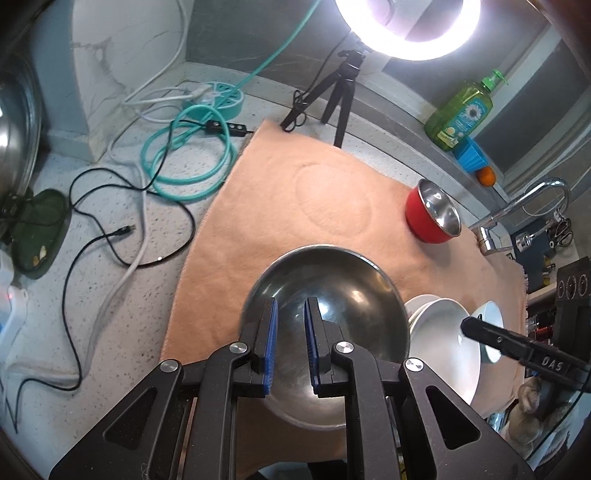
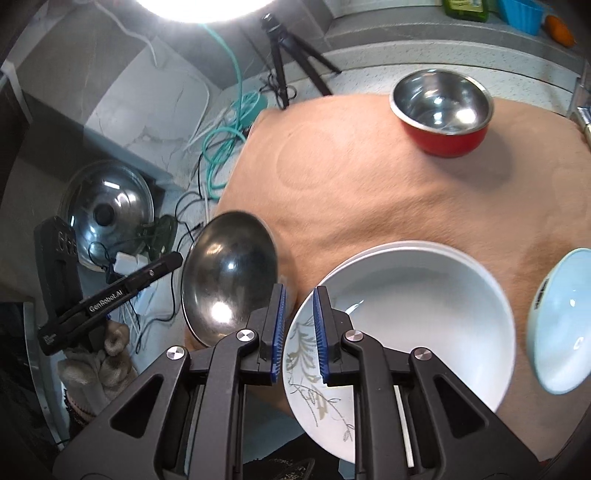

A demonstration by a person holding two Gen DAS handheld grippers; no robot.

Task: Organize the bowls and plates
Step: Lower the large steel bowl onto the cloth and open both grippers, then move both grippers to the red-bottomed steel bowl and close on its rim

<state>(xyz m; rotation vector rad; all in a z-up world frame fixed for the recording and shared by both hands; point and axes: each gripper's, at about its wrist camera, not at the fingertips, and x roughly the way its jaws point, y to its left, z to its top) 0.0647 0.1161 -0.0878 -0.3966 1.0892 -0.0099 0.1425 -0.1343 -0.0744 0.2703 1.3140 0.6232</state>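
Bowls and plates on a peach towel (image 1: pixel 258 206) over a speckled worktop (image 1: pixel 155 258).
Left tool (image 1: pixel 290 343) part-open above the steel bowl (image 1: pixel 332 295); right tool (image 2: pixel 298 332) part-open astride the white plate (image 2: pixel 424 317) rim; ring light (image 1: pixel 408 26) and cables (image 1: pixel 184 158) behind.

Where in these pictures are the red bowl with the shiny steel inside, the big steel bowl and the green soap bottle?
red bowl with steel inside (image 2: pixel 441 99), right wrist view, inner bottom.
big steel bowl (image 1: pixel 354 291), left wrist view, inside wall.
green soap bottle (image 1: pixel 460 114), left wrist view, label.
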